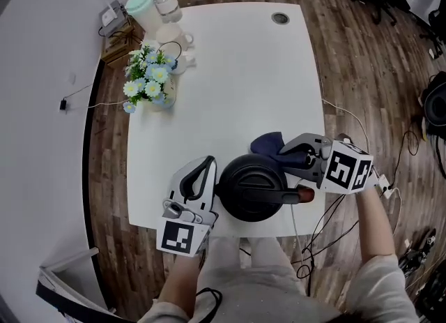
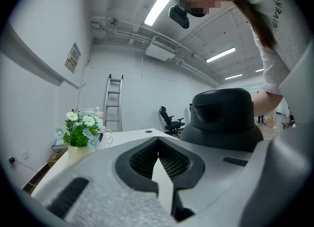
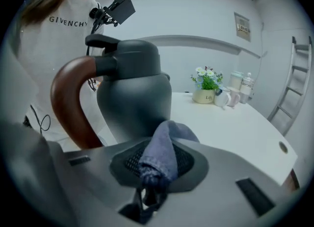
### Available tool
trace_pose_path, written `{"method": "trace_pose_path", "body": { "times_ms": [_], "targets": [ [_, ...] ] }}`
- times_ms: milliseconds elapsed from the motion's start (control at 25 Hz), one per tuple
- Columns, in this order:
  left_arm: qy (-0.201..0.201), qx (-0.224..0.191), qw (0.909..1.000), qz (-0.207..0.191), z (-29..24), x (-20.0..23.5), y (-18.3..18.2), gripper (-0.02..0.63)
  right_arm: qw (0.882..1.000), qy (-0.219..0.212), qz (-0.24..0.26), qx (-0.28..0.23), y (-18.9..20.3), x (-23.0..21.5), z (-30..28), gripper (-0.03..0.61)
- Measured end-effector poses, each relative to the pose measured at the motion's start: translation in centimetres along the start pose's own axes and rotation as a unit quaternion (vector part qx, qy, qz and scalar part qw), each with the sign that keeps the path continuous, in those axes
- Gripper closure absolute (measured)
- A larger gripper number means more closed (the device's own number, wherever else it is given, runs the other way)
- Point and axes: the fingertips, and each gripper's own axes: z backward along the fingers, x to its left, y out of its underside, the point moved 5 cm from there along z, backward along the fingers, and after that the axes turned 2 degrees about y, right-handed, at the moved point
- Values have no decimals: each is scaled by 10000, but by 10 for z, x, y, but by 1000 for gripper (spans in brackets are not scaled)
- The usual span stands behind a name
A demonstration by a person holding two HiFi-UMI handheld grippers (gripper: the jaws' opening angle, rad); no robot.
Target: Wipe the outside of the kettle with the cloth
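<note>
Your right gripper (image 1: 296,153) is clamped on the blue cloth (image 1: 267,144), close by the far right side of the black kettle (image 1: 251,188), which stands at the near edge of the table (image 1: 237,70). Your left gripper (image 1: 198,175), jaws together on nothing, sits just left of the kettle. Wiping looks about to begin: you need to press the cloth onto the kettle's wall and sweep round. The lid is on, so the contents are hidden. The far-left pot (image 1: 165,100) holds flowers (image 1: 148,70).
</note>
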Motion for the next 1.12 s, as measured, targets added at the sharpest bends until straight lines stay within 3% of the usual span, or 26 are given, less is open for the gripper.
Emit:
{"method": "trace_pose_path", "body": {
  "times_ms": [200,480,560,680,800,960,1120],
  "targets": [
    [-203,124,9997,9,12,-2,10,605,9981,466,-57,-408,14,-6,-14,511],
    [-403,124,9990,-160,22,2,17,604,9969,611,9,-488,24,-4,-24,511],
    [-452,69,9988,-200,23,2,17,604,9899,1231,161,-682,23,-9,-22,511],
    [-449,29,9987,-238,24,0,19,606,9648,2321,220,-1215,24,-21,-8,511],
    [-445,47,9987,-222,25,-3,18,604,9610,2383,48,-1405,28,-18,7,511],
    [-343,91,9990,-268,28,-10,9,605,9631,2475,-116,-1050,33,2,29,511],
    [-181,127,9992,-339,33,-22,-6,605,9476,3027,-414,-932,20,34,64,511]
  ]
}}
